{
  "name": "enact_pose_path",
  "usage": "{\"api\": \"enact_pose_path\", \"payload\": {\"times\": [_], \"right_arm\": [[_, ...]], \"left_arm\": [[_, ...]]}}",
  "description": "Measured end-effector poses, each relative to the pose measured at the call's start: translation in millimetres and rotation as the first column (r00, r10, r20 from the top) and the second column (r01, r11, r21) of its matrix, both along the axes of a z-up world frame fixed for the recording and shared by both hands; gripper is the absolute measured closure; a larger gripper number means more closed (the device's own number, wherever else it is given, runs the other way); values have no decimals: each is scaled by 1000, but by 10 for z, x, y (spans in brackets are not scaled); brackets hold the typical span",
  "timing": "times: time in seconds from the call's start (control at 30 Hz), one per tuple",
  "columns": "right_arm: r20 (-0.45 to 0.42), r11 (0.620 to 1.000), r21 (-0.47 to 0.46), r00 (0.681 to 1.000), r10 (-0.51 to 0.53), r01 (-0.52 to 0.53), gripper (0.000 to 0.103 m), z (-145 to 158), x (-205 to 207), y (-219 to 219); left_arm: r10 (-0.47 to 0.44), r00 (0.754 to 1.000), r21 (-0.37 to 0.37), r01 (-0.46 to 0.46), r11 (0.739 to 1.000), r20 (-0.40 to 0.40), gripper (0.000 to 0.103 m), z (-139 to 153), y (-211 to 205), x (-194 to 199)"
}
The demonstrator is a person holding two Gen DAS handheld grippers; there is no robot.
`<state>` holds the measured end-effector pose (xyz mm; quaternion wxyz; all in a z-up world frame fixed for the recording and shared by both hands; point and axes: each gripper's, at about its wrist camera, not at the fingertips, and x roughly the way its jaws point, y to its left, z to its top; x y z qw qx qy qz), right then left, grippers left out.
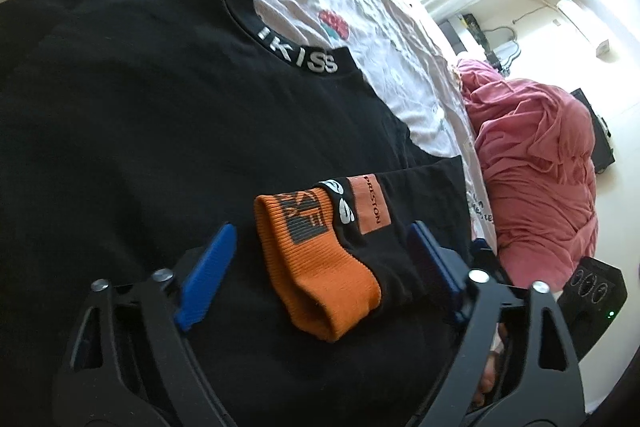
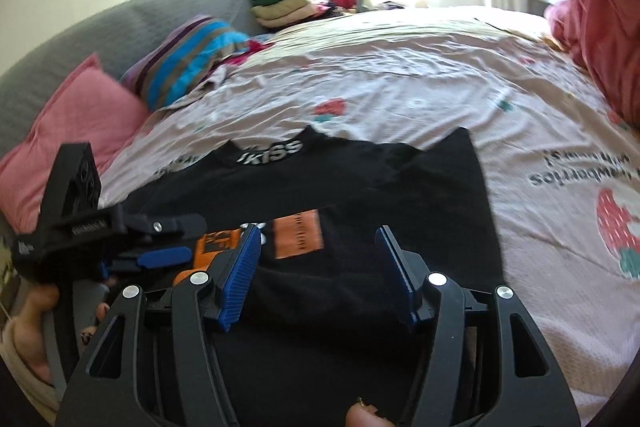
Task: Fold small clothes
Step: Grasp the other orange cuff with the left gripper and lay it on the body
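Sleeve fold on black shirt, both grippers spread

Bedsheet carries the black shirt, laid flat, collar away from us. We judge it light, soft and limp; best pinched at a doubled hem or the ribbed orange cuff, which lies folded across the body. Left gripper stands wide, straddling that cuff, holding nothing. Right gripper likewise wide over the sleeve. Only the right view shows the 2 pillows; only the left shows the collar lettering sharply.
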<state>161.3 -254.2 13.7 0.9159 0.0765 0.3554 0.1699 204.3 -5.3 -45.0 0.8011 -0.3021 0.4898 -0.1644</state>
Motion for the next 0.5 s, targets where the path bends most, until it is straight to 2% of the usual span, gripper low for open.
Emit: {"api": "enact_pose_path", "payload": {"times": [0.03, 0.07, 0.17, 0.23, 0.27, 0.33, 0.4, 0.5], "right_arm": [[-3, 1000, 8, 1000, -8, 8, 45, -7, -5, -39], [-7, 1000, 17, 1000, -15, 15, 45, -7, -4, -71], [-14, 999, 35, 999, -36, 37, 45, -5, -14, -167], [-14, 998, 38, 999, -45, 46, 45, -1, -21, -204], [-15, 998, 40, 999, -47, 48, 45, 2, -20, -217], [-15, 998, 40, 998, -53, 54, 45, 5, -24, -243], [-16, 997, 43, 998, -58, 58, 45, 2, -25, -264], [-23, 997, 48, 998, -63, 64, 45, -9, -16, -280]], "left_arm": [[0, 1000, 15, 0, 1000, -5, 36, -16, -23, 24], [0, 1000, 37, 0, 999, -8, 39, -31, -57, 53], [0, 1000, 99, 1, 995, -7, 61, -33, -133, 124], [-5, 1000, 94, 5, 996, -1, 91, -33, -147, 157], [-6, 1000, 99, 5, 995, 10, 97, -12, -147, 157], [-11, 1000, 90, 9, 996, 23, 101, 22, -141, 142], [-13, 999, 38, 11, 999, 49, 101, 109, -123, 110], [-17, 992, 73, 7, 997, 126, 102, 375, -127, 41]]}}
